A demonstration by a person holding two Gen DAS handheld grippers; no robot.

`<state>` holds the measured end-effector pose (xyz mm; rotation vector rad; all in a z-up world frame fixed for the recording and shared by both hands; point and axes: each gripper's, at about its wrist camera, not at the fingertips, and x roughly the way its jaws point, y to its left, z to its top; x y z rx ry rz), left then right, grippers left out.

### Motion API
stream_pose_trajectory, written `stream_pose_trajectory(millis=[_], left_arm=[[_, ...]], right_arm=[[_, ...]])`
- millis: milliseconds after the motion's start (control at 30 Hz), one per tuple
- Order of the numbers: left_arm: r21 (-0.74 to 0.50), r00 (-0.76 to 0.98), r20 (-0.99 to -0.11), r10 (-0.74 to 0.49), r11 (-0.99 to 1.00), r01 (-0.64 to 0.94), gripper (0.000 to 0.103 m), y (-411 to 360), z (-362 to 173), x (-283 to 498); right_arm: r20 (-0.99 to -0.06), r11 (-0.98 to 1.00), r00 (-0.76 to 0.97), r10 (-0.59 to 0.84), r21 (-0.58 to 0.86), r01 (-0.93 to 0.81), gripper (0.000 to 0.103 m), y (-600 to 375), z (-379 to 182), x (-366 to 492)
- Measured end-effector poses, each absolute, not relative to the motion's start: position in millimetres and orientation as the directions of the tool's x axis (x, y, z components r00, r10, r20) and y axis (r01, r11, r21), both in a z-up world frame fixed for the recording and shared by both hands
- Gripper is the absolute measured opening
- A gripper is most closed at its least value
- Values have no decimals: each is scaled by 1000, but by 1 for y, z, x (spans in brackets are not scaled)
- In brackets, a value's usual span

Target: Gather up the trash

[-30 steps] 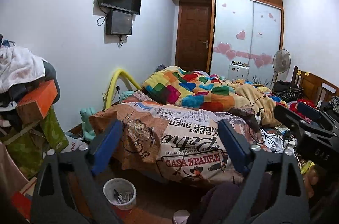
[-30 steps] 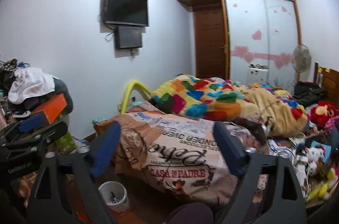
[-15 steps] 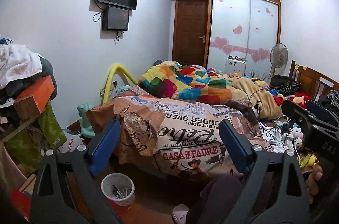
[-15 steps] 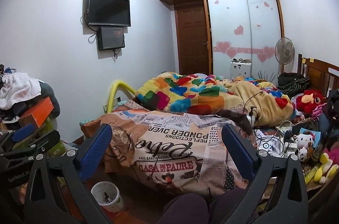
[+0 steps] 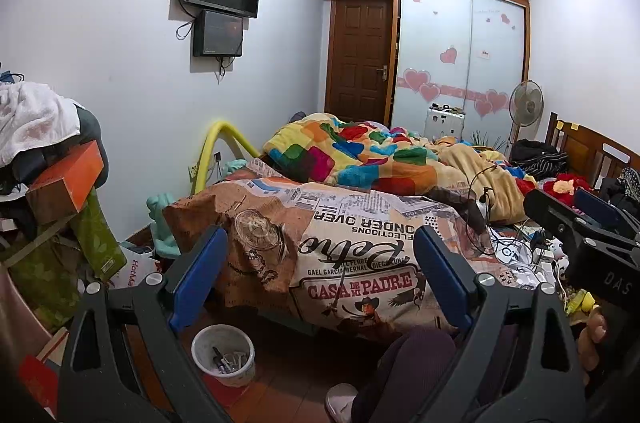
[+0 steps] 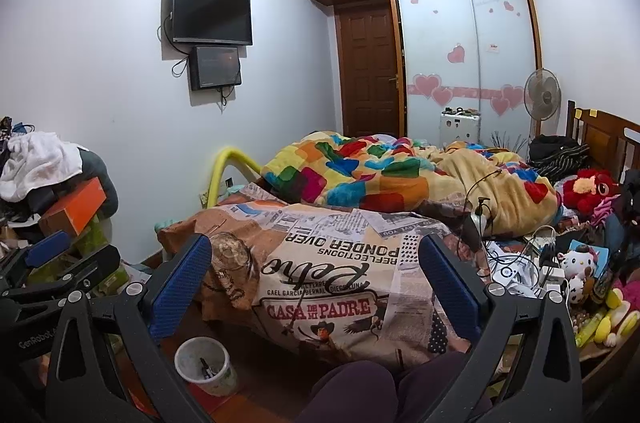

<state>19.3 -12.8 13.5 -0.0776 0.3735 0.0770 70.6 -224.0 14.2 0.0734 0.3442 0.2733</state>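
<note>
A small white bucket (image 5: 223,354) with a few dark bits inside stands on the floor at the foot of the bed; it also shows in the right wrist view (image 6: 203,360). My left gripper (image 5: 320,275) is open and empty, held above the floor facing the bed. My right gripper (image 6: 316,279) is open and empty too, beside it. The right gripper shows at the right edge of the left wrist view (image 5: 588,235), and the left gripper shows at the left edge of the right wrist view (image 6: 52,275). No single piece of trash stands out.
A bed (image 6: 332,263) with a printed cover and a colourful blanket (image 6: 360,175) fills the middle. Cables, chargers and plush toys (image 6: 576,275) clutter its right side. A pile of clothes and an orange box (image 5: 64,179) stands at left. The person's knees (image 6: 360,391) are below.
Both views have shifted a little; the right gripper swung right and then settled. Both grippers stay open and empty.
</note>
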Motion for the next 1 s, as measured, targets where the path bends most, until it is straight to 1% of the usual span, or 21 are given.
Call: stream_pose_trajectory(millis=[1000], left_arm=[[-65, 929, -365, 58, 994, -87, 95, -9, 12, 16]], right_arm=[[-329, 958, 899, 288, 112, -266, 103, -220, 16, 70]])
